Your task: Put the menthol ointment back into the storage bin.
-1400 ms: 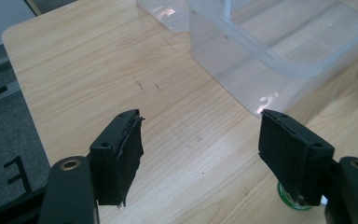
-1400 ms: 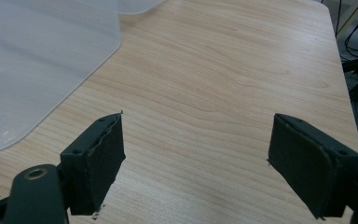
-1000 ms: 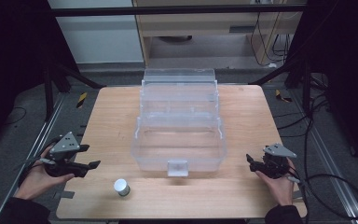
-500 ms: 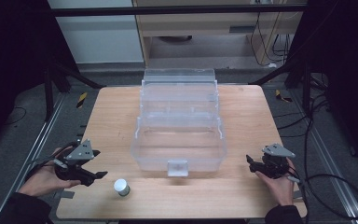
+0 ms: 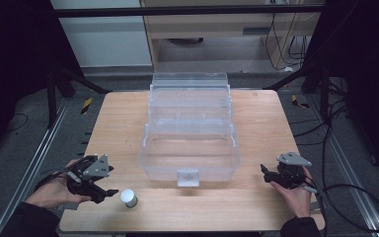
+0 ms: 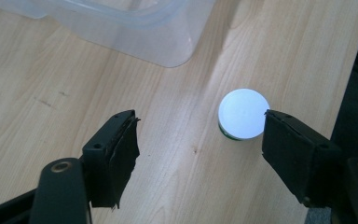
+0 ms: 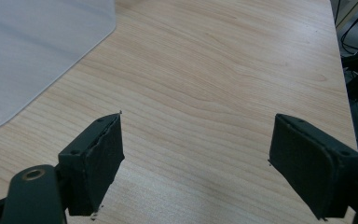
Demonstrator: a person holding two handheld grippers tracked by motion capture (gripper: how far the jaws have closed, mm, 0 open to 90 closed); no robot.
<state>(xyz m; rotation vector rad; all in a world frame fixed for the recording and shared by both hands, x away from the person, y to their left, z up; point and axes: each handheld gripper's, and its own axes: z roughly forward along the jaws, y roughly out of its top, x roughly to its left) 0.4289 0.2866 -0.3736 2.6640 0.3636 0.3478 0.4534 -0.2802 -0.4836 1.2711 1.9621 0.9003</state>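
From above, your left gripper (image 5: 109, 191) sits just left of the white-capped jar (image 5: 129, 198) at the near left of the tabletop (image 5: 256, 207); your right gripper (image 5: 265, 173) rests near right, beside the clear tiered organizer box (image 5: 190, 133).

Left gripper view: jaws released, the jar off-centre against the right one, so shift right until it sits centred, then close.

Right gripper view: jaws released, empty.

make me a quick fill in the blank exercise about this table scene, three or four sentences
1. The small round container with a white lid stands on the wooden table nearest the ____ gripper.
2. The fingers of the right gripper are ____, with nothing between them.
3. The large box in the middle of the table is made of clear ____.
4. In the left gripper view, the white lid lies beside the ____ finger.

Missing words: left; open; plastic; right
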